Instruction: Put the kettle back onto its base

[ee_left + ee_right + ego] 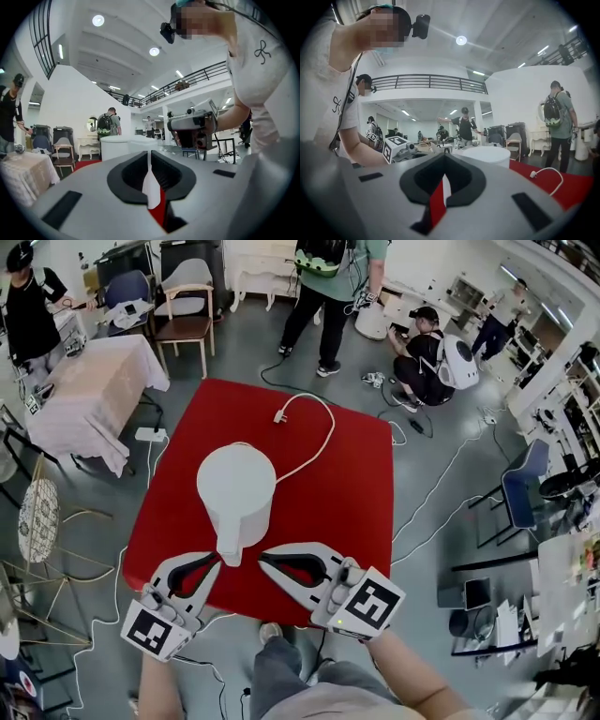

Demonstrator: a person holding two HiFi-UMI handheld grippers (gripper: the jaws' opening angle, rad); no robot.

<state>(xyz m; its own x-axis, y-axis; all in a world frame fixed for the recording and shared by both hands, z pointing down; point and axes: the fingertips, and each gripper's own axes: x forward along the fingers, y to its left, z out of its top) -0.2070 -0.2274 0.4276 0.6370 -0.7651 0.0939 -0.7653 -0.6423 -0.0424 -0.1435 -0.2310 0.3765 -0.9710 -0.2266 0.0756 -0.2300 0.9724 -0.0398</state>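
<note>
White kettle (234,486) stands mid red worktop (361,488), handle (232,545) toward the operator. Its cord (319,442) loops out behind to a loose plug (278,415). Left tool (217,560) and right tool (262,557) flank the handle, both narrow, nothing between the jaws.

Judgement: widen one tool, take the handle squarely, lift level, lower straight.

Base not visible, either under the kettle or out of frame; cannot tell. Tool-to-handle contact unclear.

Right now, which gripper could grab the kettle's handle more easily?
Probably the left gripper: its tip sits right beside the handle of the kettle, while the right gripper stands slightly farther off. Both are shut, so it must open first.
</note>
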